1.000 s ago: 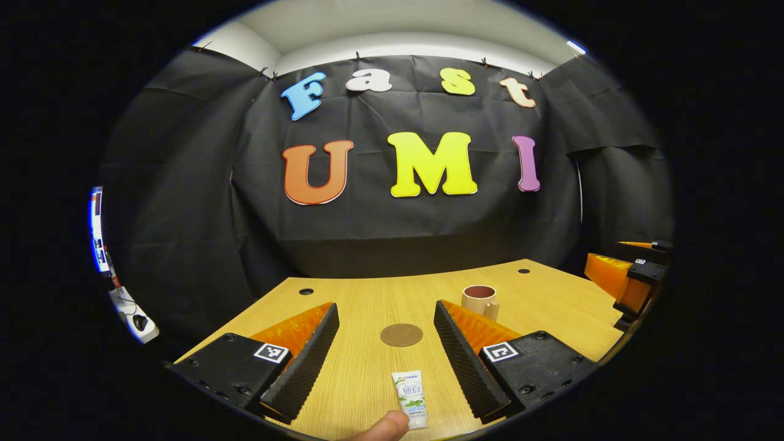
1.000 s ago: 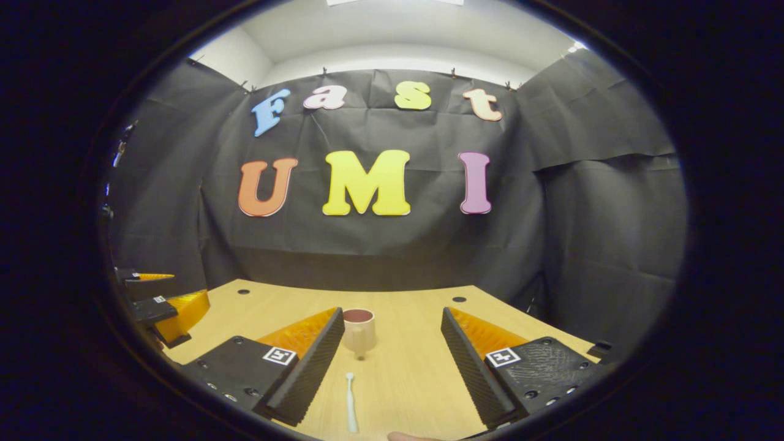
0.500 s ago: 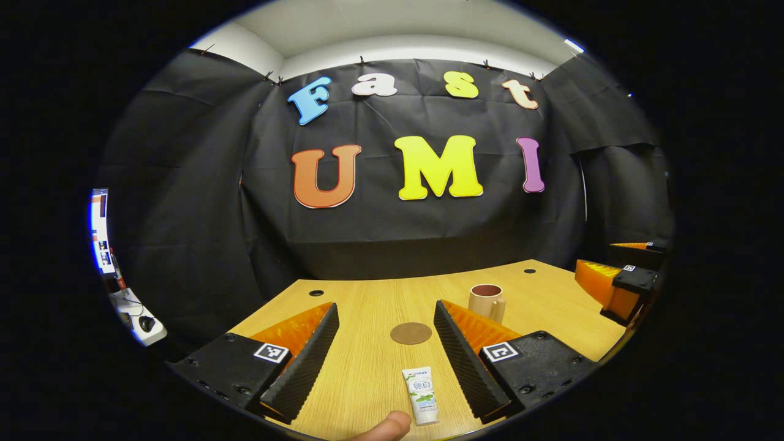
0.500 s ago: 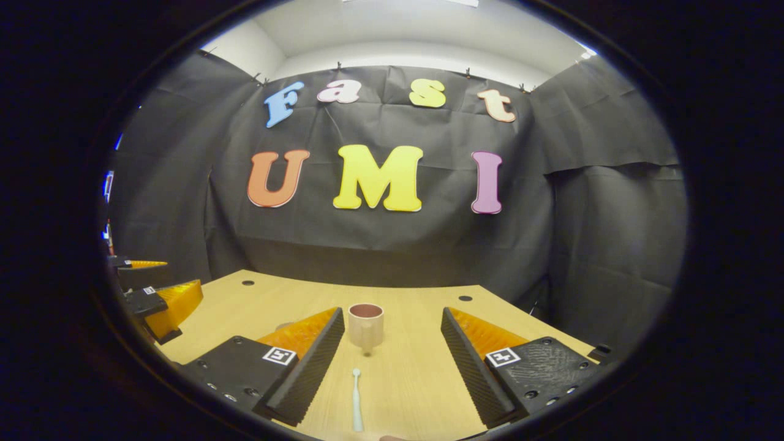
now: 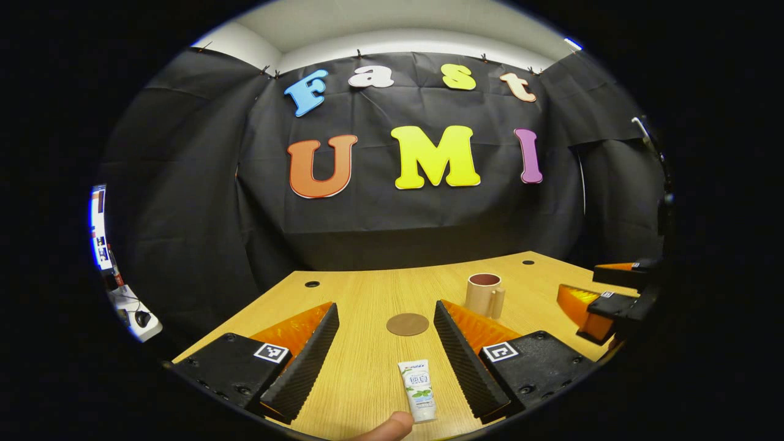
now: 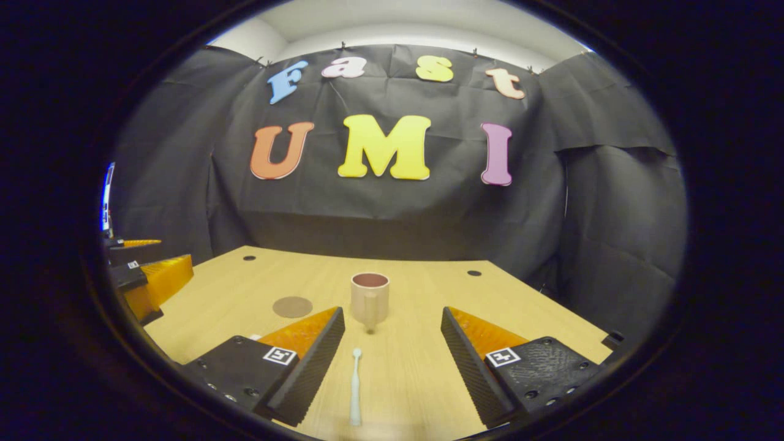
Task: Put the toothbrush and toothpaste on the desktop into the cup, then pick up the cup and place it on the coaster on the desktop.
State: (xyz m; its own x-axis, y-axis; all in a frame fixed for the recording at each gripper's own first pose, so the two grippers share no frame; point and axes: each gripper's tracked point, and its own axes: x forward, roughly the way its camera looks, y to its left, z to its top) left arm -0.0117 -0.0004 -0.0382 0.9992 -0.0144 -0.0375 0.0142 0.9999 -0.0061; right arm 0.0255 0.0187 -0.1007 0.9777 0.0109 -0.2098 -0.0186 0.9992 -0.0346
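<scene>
A white toothpaste tube (image 5: 418, 390) lies flat on the wooden desk, between the wide-apart fingers of my left gripper (image 5: 386, 315), which is open and above the desk. Beyond it sits a round brown coaster (image 5: 407, 324), and further right a beige cup (image 5: 483, 294) with a handle. In the right gripper view a white toothbrush (image 6: 355, 386) lies lengthwise between the spread fingers of my right gripper (image 6: 393, 318), also open. The cup (image 6: 369, 297) stands upright just beyond the brush head, and the coaster (image 6: 292, 306) lies to its left.
The wooden desk (image 5: 361, 294) has small round cable holes near its far edge. Black cloth walls close in behind it. A fingertip (image 5: 387, 427) shows at the bottom of the left gripper view. The other gripper (image 5: 603, 300) hovers at the right edge there, and another (image 6: 144, 278) at the left edge of the right gripper view.
Both grippers have tilted down a little and shifted forward; in the right gripper view the cup and toothbrush sit higher and the coaster has come into sight. Nothing was grasped.
</scene>
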